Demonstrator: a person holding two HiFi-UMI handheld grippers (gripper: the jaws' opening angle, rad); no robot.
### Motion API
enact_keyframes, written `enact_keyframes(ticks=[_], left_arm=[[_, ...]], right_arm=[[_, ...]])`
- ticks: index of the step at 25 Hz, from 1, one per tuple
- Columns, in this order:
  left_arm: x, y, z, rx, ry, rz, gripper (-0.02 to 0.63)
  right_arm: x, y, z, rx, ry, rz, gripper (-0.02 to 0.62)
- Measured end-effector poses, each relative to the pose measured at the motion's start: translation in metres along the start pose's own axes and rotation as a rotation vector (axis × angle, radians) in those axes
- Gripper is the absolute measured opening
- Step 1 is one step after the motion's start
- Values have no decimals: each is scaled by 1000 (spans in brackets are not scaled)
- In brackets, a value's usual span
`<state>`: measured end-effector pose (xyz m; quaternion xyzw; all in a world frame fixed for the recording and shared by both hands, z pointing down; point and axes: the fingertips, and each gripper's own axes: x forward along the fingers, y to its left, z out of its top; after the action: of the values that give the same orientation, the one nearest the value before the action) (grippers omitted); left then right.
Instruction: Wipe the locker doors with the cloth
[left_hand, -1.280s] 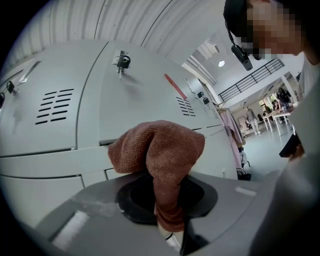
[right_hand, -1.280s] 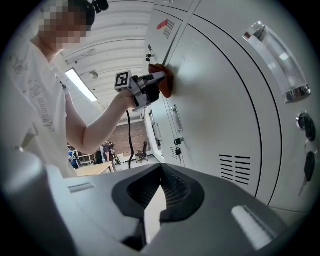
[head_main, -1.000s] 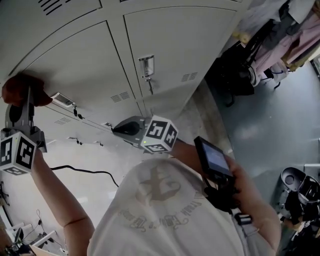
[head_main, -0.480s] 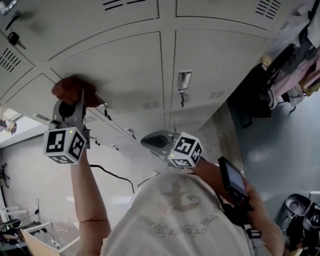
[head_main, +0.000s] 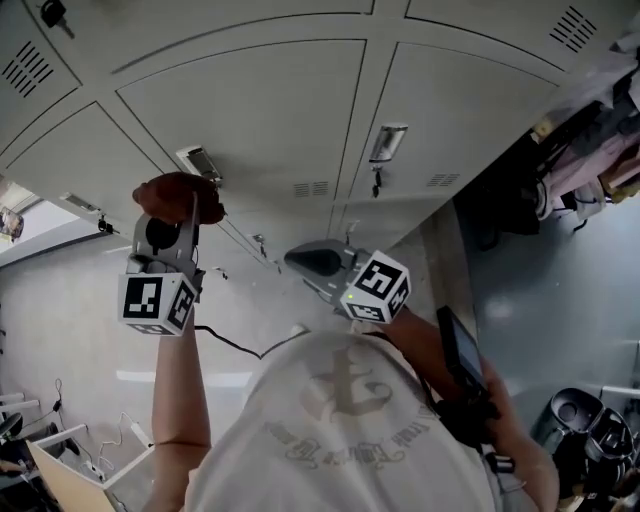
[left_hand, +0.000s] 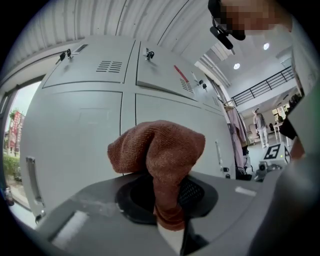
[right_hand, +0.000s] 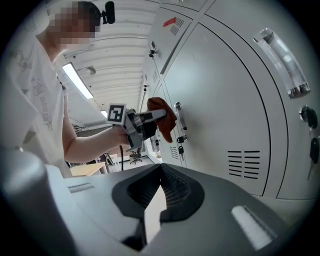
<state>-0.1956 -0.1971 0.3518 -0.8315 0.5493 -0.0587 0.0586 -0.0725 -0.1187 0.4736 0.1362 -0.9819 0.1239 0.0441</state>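
Observation:
The rust-brown cloth (head_main: 176, 193) is bunched in my left gripper (head_main: 186, 207), which is shut on it and holds it against a grey locker door (head_main: 255, 110), just below a metal handle (head_main: 198, 162). In the left gripper view the cloth (left_hand: 162, 150) stands up out of the shut jaws and hides part of the door (left_hand: 75, 135). My right gripper (head_main: 293, 259) hangs lower and to the right, away from the doors, shut with nothing in it. The right gripper view shows the cloth (right_hand: 163, 115) touching the door (right_hand: 225, 115).
Small keys hang from locks under the handles (head_main: 386, 142). Clothes and dark bags (head_main: 560, 170) hang to the right of the lockers. A black cable (head_main: 235, 345) runs over the pale floor. A wooden table corner (head_main: 70, 475) sits at lower left.
My left gripper has carried the cloth rightwards across the locker door, from left of the handle to just below it. The right gripper has stayed near my chest, shut.

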Motion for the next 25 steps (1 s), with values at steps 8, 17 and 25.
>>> enact_keyframes(ticks=[8,17,25], left_arm=[[-27,-67,-72,-66,43,-153,83],[-38,-94,-123,-64,132,-260,83],[-49,-102,-132,-77,149,-292,83]], right_arm=[[-13,-6,-8,-19,-26,-93,8],[-17,-9,-9,-3,-34,-134,8],[-11,-1,-18,22,-31,-145,8]])
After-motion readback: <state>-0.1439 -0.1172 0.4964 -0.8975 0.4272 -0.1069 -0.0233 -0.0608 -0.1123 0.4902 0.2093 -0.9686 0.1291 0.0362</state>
